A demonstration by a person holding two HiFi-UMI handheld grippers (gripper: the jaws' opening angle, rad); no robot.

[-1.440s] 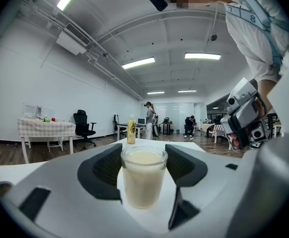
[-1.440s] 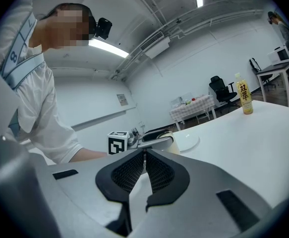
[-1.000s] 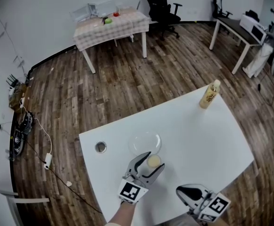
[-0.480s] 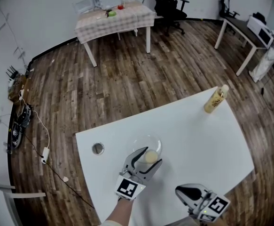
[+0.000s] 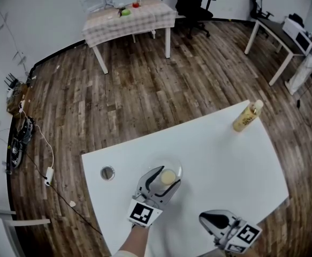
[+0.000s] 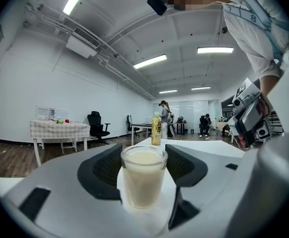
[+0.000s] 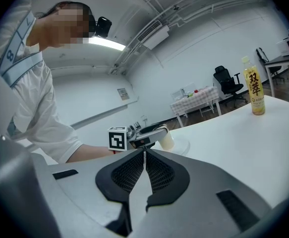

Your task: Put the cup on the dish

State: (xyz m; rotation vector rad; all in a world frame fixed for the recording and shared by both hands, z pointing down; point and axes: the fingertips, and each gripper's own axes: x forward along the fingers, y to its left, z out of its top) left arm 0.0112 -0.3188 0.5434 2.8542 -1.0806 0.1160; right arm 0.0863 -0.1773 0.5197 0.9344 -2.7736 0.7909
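Fingers (image 6: 103,168) of the left gripper (image 5: 164,178) pinch the cup (image 6: 144,177) at mid-wall, over the clear dish (image 5: 176,166) on the white tabletop (image 5: 225,159). The right gripper (image 5: 205,217) idles near the tabletop's front edge, its fingers (image 7: 129,175) pressed together on nothing. The clear cup, nearly full of milky liquid, looks weighty, slick and spillable, so it is best gripped below the rim and upright. Whether its base touches the dish is hidden, and the dish's rim barely shows.
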